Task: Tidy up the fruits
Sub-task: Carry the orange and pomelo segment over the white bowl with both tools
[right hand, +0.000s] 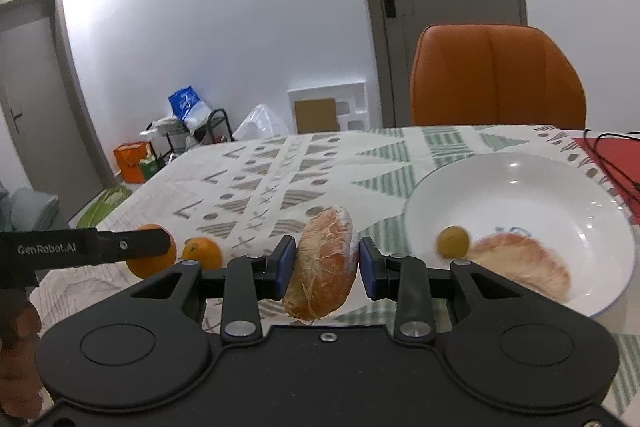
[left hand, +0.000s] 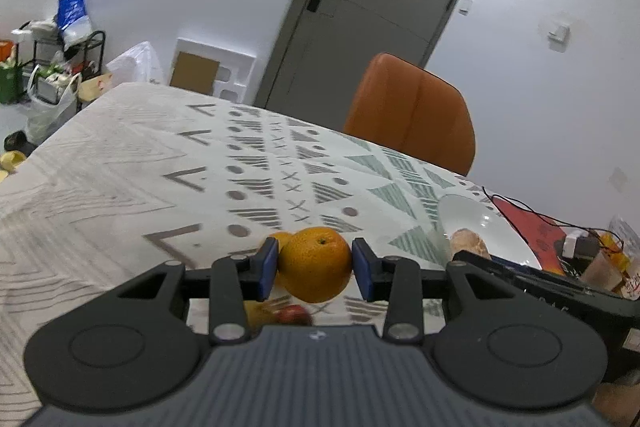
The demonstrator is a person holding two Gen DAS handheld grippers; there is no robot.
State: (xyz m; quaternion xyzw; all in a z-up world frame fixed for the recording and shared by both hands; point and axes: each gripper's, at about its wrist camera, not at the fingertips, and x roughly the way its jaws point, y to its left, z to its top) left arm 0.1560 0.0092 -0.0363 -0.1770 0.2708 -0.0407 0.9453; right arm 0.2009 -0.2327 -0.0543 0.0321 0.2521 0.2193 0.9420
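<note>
Two hand-held grippers at work over a bench (right hand: 320,163) covered with a patterned cloth. The left gripper (left hand: 314,267) has its fingers closed on a whole orange (left hand: 314,265), which is held clear of the cloth, above it; a second orange fruit (left hand: 280,239) shows just behind it, and a reddish fruit (left hand: 294,315) and a yellowish one (left hand: 256,313), both blurred, lie below the fingers. The right gripper (right hand: 326,269) has its fingers closed on a peeled citrus segment (right hand: 324,263), carried upright and to the left of the white plate (right hand: 520,163). In the plate lie a small yellow-orange fruit (right hand: 453,242) and another peeled segment (right hand: 528,263), the two touching or nearly so.

Progress, as judged from this state: the sorting is under way but well short of done. Two pieces are already in the plate; two more are in hand and not yet delivered. The right wrist view shows a loose orange (right hand: 202,253) on the cloth beside the one held by the left gripper, so at least this and the fruits under the left fingers remain to be gathered. The plate has ample bare surface left. Whether all fruit is meant for this one plate cannot be told.
</note>
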